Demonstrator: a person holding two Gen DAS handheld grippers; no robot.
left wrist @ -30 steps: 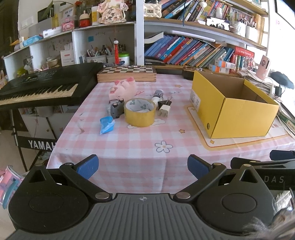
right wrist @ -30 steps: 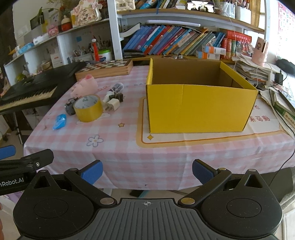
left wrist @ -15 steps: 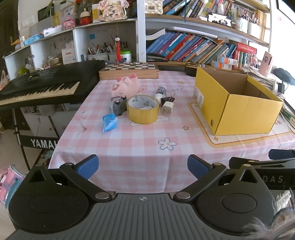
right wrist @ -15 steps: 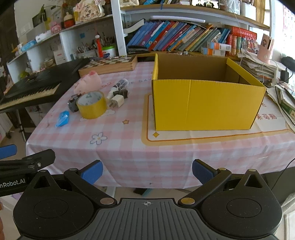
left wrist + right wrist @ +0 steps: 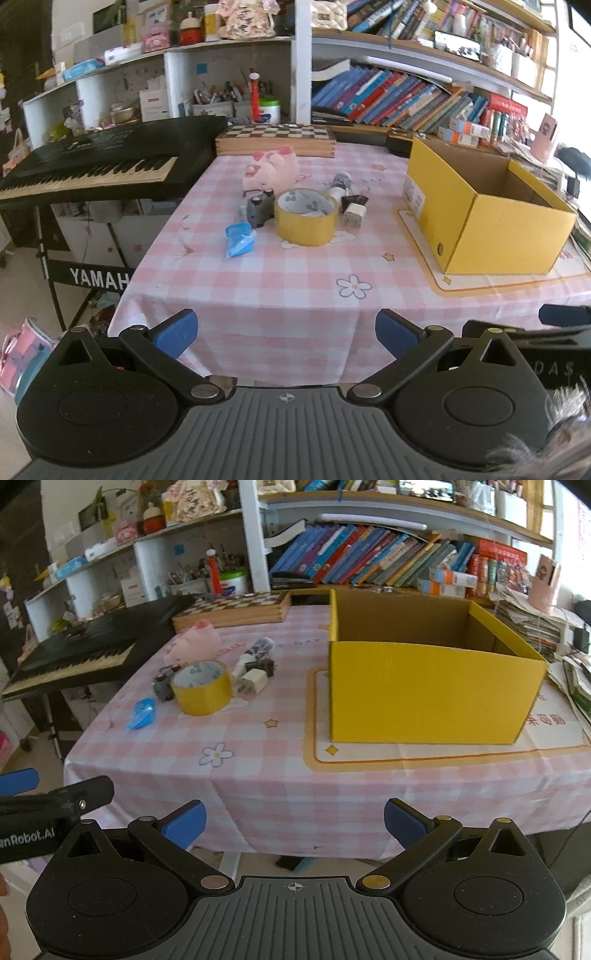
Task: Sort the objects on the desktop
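Observation:
A cluster of small objects lies on the pink checked tablecloth (image 5: pixel 295 280): a yellow tape roll (image 5: pixel 306 216) (image 5: pixel 202 692), a blue packet (image 5: pixel 239 240) (image 5: pixel 141 713), a grey toy car (image 5: pixel 259 206), a pink plush pig (image 5: pixel 271 170) (image 5: pixel 196 642), a white charger plug (image 5: pixel 354 214) (image 5: pixel 253 682) and a small tube (image 5: pixel 340 182). An open yellow cardboard box (image 5: pixel 487 221) (image 5: pixel 428 686) stands to their right. My left gripper (image 5: pixel 284 332) and right gripper (image 5: pixel 293 821) are both open and empty, held in front of the table's near edge.
A wooden chessboard box (image 5: pixel 275 139) lies at the table's back. A black Yamaha keyboard (image 5: pixel 96 166) stands left of the table. Bookshelves (image 5: pixel 406 99) fill the back wall. Stacked papers (image 5: pixel 532 624) lie right of the box.
Both grippers have drawn back and risen slightly from the table; the objects look smaller and lower in view. Nothing on the table has moved.

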